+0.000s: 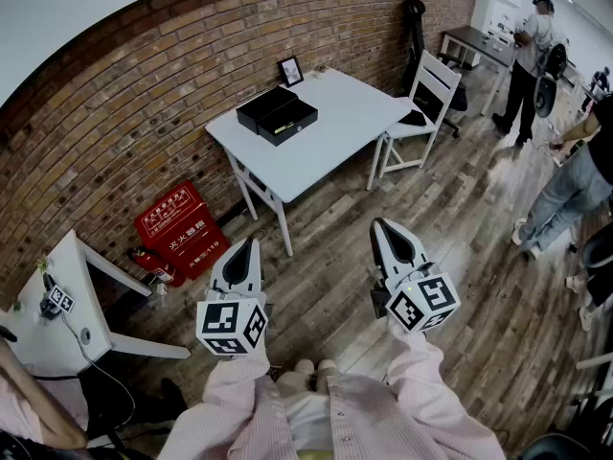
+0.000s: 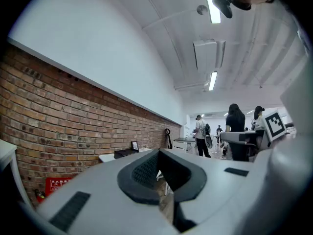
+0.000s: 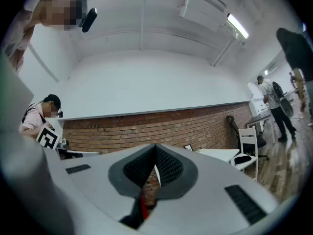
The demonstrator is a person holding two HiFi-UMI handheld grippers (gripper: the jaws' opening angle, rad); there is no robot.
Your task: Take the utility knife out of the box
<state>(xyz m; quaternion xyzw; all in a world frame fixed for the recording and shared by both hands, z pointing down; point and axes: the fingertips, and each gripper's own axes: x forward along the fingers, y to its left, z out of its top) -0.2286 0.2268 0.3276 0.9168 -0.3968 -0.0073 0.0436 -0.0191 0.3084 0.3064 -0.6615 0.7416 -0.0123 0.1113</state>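
A black box (image 1: 278, 115) lies open on the white table (image 1: 335, 137) by the brick wall, its lid beside the tray. A thin yellowish item shows in the tray; I cannot make out the utility knife. My left gripper (image 1: 251, 243) and right gripper (image 1: 380, 224) hang side by side over the wooden floor, well short of the table. Both point toward it, shut and with nothing in them. In the left gripper view the left gripper (image 2: 159, 153) has its jaws together, and the box (image 2: 126, 152) is small and far off. The right gripper (image 3: 155, 148) also shows its jaws together.
A white chair (image 1: 426, 99) stands at the table's right end, and a small picture frame (image 1: 290, 70) at its back. Red fire-equipment boxes (image 1: 177, 228) sit by the wall. Another white table (image 1: 48, 305) is at the left. People (image 1: 532, 56) stand at the far right.
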